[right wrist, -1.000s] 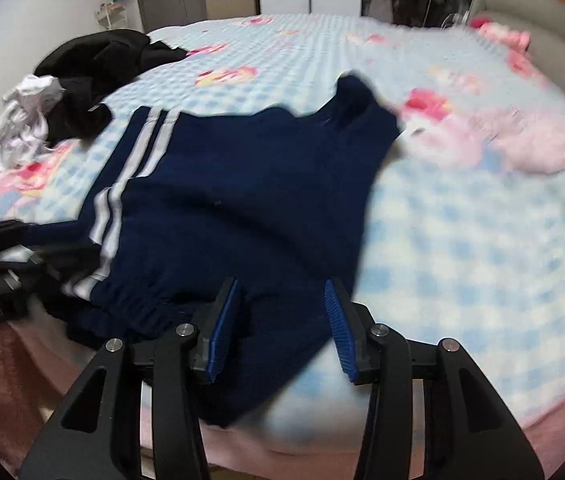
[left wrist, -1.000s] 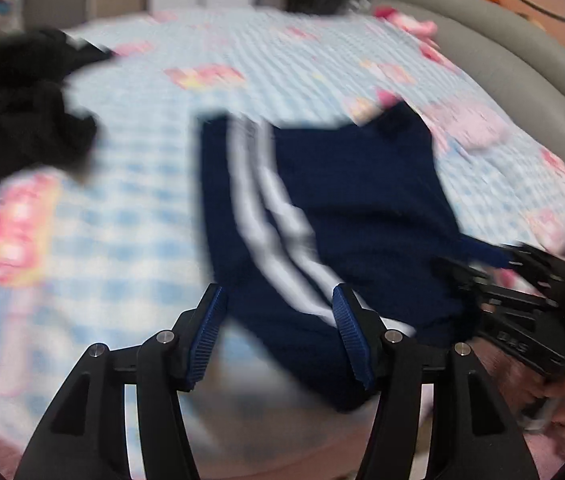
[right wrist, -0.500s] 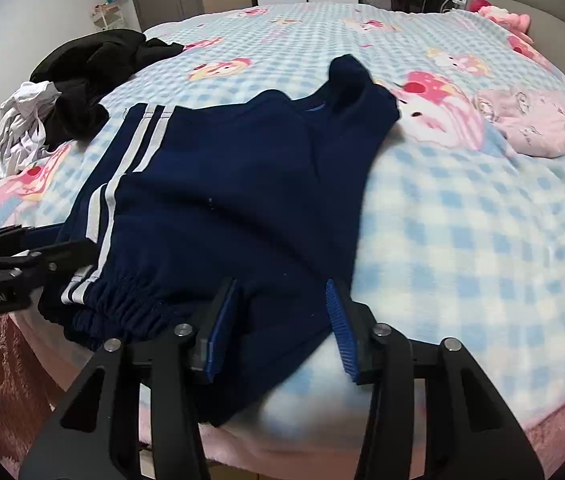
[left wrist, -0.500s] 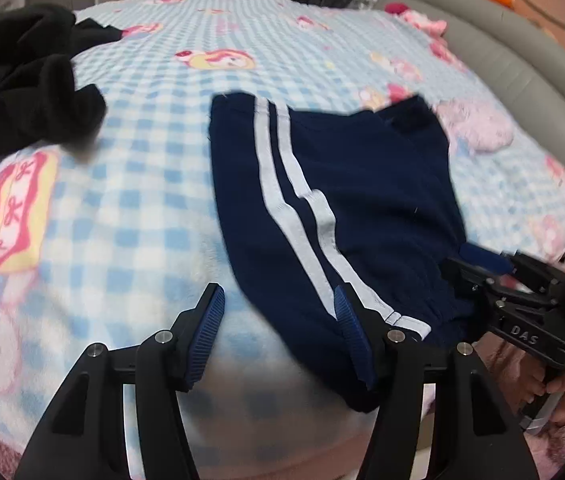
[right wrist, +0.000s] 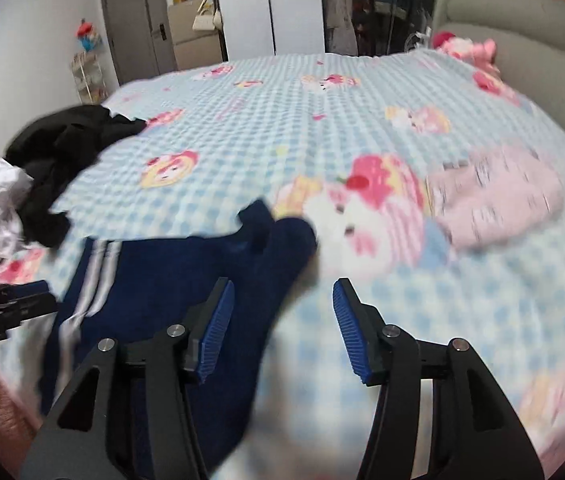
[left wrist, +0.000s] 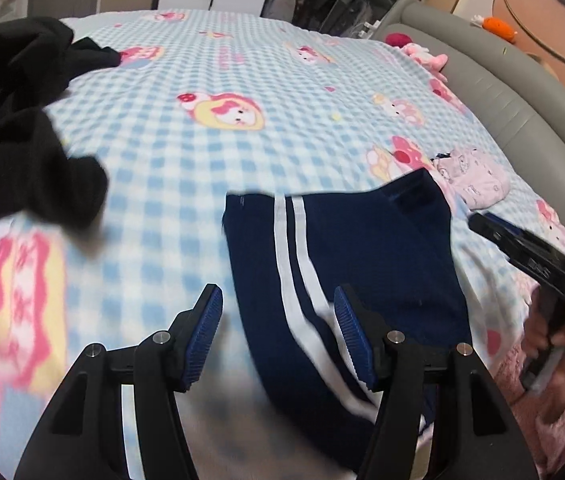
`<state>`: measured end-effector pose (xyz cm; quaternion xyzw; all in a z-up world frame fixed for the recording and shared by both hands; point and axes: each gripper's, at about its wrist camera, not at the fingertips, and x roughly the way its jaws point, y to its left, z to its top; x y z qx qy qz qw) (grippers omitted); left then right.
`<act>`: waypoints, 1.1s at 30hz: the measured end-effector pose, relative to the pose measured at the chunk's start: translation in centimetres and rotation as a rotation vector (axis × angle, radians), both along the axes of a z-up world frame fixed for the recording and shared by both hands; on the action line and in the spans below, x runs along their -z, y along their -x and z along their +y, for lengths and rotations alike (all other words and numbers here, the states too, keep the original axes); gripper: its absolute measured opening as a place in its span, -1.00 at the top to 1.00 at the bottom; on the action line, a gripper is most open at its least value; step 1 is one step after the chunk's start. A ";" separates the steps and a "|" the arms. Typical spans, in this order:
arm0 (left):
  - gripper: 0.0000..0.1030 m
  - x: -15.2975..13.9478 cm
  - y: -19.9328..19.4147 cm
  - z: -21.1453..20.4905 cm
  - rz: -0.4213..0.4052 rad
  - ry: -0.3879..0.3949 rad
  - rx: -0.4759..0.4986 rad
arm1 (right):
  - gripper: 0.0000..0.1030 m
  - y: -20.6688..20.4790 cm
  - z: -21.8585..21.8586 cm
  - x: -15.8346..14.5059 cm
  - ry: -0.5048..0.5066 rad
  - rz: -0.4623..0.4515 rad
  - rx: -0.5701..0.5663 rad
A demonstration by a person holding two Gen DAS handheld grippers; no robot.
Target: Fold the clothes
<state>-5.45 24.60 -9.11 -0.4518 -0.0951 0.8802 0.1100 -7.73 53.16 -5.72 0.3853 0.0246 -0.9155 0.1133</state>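
Navy shorts with two white side stripes are spread flat near the front edge of the bed. The left hand-held gripper is held spread above their striped side, gripping nothing; the right hand-held gripper is likewise spread and empty beside their other edge. A black garment pile and a pink garment are seen farther off.

Around you, a blue checked cartoon bedspread filling the frame, grey padded headboard upper right, white wardrobe doors top centre, grey door upper left.
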 end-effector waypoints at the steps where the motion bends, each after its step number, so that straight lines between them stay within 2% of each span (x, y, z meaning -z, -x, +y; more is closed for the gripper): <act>1: -0.17 -0.1 0.6 0.0 -0.002 0.000 0.005 | -0.09 1.1 -0.2 0.3 -0.016 -0.009 -0.003; 3: -0.17 0.3 2.1 0.3 -0.015 0.002 0.007 | -0.20 3.6 -0.7 1.5 -0.031 -0.061 -0.032; 6: -0.16 1.4 3.9 0.6 -0.030 0.029 -0.009 | -0.14 5.4 -1.0 3.4 -0.044 -0.090 -0.091; 7: -0.12 1.8 4.5 0.7 -0.034 0.039 -0.015 | 0.22 5.6 -0.9 3.9 -0.040 -0.086 -0.105; 8: 0.32 2.0 4.7 0.8 -0.028 0.045 -0.020 | 0.44 5.6 -0.4 4.1 -0.020 -0.079 -0.105; 9: 0.60 2.2 4.7 0.9 -0.012 0.045 -0.024 | 0.64 5.7 0.3 4.3 0.015 -0.074 -0.102; 12: 0.68 2.2 4.3 0.9 0.029 0.024 -0.029 | 0.76 5.6 3.2 4.0 0.256 -0.087 -0.076; 15: 0.68 3.2 4.8 0.1 -0.011 -0.039 -0.054 | 0.78 7.0 4.9 4.7 0.387 -0.135 -0.066; 18: 0.58 4.2 5.2 -0.7 -0.051 -0.101 -0.078 | 0.78 8.8 6.3 6.5 0.497 -0.223 -0.034; 21: 0.45 4.9 5.5 -1.6 -0.083 -0.168 -0.101 | 0.78 9.9 8.8 9.0 0.719 -0.319 0.041; 22: 0.42 4.6 5.3 -1.9 -0.074 -0.176 -0.104 | 0.76 9.9 9.5 9.4 0.785 -0.335 0.058; 23: 0.35 4.2 5.2 -2.0 -0.058 -0.166 -0.104 | 0.59 9.8 10.1 9.5 0.823 -0.339 0.073; 24: 0.23 3.8 5.0 -2.0 -0.043 -0.155 -0.103 | 0.46 9.5 9.9 8.6 0.778 -0.308 0.072; 26: 0.08 3.1 4.7 -2.1 -0.012 -0.134 -0.103 | 0.02 8.7 8.6 6.1 0.634 -0.207 0.040; 28: 0.07 2.4 4.5 -2.0 0.014 -0.108 -0.095 | -0.18 8.0 7.3 3.7 0.498 -0.114 0.005; 31: 0.07 2.7 5.6 -0.6 -0.004 -0.033 -0.066 | -0.23 8.0 4.3 2.2 0.346 -0.066 -0.080; 32: 0.15 2.8 6.0 -0.2 -0.013 -0.007 -0.057 | -0.21 8.1 3.4 2.3 0.307 -0.064 -0.097; 33: 0.52 3.0 6.4 0.3 -0.021 0.019 -0.048 | -0.10 8.3 2.9 2.7 0.289 -0.074 -0.110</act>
